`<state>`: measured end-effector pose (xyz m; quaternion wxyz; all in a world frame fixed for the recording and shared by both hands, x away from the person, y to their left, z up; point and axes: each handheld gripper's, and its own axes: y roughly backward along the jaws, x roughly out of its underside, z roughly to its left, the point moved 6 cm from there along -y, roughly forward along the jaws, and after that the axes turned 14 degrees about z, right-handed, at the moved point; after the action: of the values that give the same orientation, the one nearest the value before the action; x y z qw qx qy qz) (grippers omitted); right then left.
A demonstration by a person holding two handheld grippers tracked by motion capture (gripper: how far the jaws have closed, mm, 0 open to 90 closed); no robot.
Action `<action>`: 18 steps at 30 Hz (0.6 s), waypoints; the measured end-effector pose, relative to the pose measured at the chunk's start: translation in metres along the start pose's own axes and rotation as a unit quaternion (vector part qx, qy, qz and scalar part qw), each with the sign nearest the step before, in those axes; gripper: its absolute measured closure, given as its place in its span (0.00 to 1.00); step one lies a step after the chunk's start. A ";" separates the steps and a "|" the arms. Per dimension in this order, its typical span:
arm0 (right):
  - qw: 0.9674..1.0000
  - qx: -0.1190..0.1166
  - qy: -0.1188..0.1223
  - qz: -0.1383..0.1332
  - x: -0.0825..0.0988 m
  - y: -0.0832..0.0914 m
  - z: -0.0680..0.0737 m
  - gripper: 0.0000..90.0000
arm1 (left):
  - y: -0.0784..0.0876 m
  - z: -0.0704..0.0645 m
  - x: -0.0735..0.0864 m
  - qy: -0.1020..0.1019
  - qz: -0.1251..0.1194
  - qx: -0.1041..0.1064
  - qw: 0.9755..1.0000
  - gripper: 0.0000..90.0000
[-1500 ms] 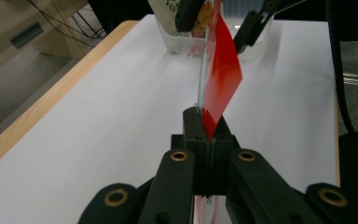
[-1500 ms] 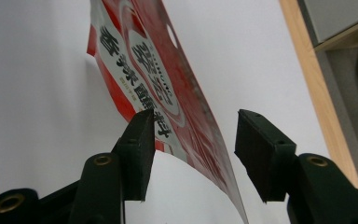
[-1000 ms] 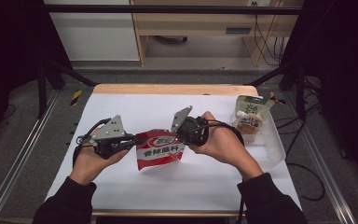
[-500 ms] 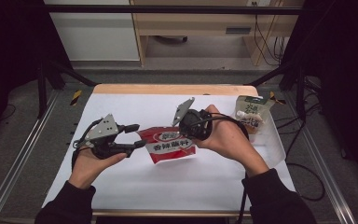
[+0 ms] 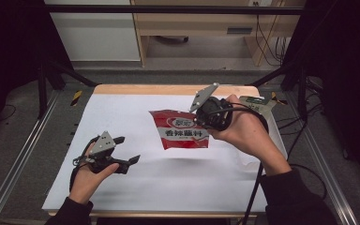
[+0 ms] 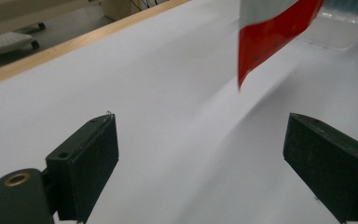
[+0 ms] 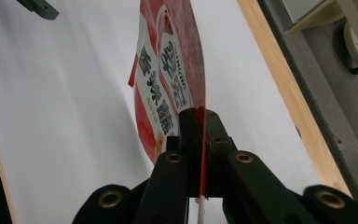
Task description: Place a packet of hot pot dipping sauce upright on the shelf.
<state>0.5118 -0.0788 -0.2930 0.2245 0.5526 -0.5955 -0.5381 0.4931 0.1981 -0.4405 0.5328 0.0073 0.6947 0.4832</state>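
- Here, above the white table cover (image 5: pixel 122 197): red seasoning packet (image 5: pixel 182 130) lifted clear of the surface, pinched at its right edge by the right gripper (image 5: pixel 205 116), its shadow on the cover below.
- Seen along the right gripper (image 7: pixel 199 122): both jaws clamped tight on one thin edge of the seasoning packet (image 7: pixel 168 70), the rest of the packet standing out ahead of the jaws, printed face to their left.
- Lower left, well apart from the packet: left gripper (image 5: pixel 127 150) held low over the cover, jaws just opened wide, nothing between them.
- Along the left gripper (image 6: pixel 200 140): bare white cover between the two black jaws, a red-and-white corner of the packet (image 6: pixel 270 32) hanging beyond them, upper right.
- Behind the right hand (image 5: pixel 243 133): a clear container (image 5: pixel 274 110) at the table's far right corner.
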 end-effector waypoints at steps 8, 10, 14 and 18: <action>1.000 0.017 -0.013 -0.001 0.018 0.027 -0.011 0.99 | 0.006 0.014 0.018 0.044 -0.012 -0.003 0.999 0.10; 1.000 0.022 -0.019 -0.001 0.023 0.034 -0.014 0.99 | 0.007 0.017 0.019 0.052 -0.018 -0.003 0.999 0.09; 0.999 0.026 -0.027 0.003 0.033 0.042 -0.019 0.99 | 0.005 0.022 0.026 0.064 -0.011 -0.003 0.998 0.09; 0.999 0.020 -0.038 0.008 0.042 0.043 -0.024 0.99 | 0.002 0.024 0.030 0.069 -0.006 -0.002 0.998 0.09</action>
<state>0.5027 -0.1345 -0.2612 0.1949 0.5317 -0.6186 -0.5446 0.4975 0.2306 -0.4601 0.4863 -0.0313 0.7289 0.4808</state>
